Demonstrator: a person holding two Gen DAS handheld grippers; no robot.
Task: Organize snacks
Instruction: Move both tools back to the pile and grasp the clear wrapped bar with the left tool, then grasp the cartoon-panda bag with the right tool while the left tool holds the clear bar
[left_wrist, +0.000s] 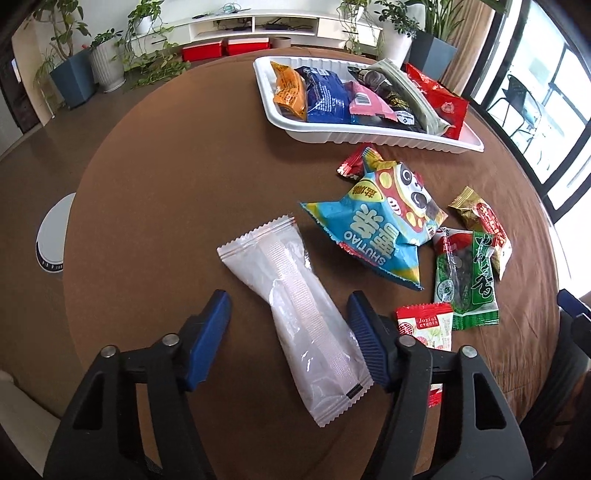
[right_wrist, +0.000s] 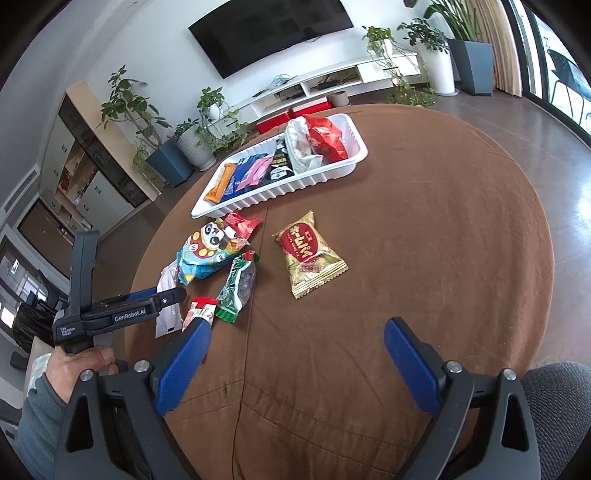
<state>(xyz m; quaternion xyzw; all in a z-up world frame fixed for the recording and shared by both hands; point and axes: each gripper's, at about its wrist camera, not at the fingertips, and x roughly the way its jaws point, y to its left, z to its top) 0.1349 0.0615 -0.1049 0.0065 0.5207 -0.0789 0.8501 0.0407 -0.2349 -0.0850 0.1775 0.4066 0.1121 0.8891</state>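
We find the left gripper (left_wrist: 290, 338) straddling the white sachet (left_wrist: 295, 314), which lies flat on the brown tablecloth (left_wrist: 166, 184). Its jaws stand part-way apart: the right pad meets the sachet's edge, while a gap remains at the left pad, so no pinch is made. In the right wrist view a hand (right_wrist: 86, 360) holds this tool over the sachet.

The right gripper (right_wrist: 295, 354) hangs over bare cloth with its jaws spread wide and nothing between them.

Just beyond the sachet lie a small red-and-white packet (left_wrist: 428, 325), a green packet (left_wrist: 463, 280) and a blue panda bag (left_wrist: 380, 221). A gold-and-red packet (right_wrist: 308, 254) lies apart from these.

Farthest off, the white tray (left_wrist: 369, 138) sits on the table, with several snack packets inside it.
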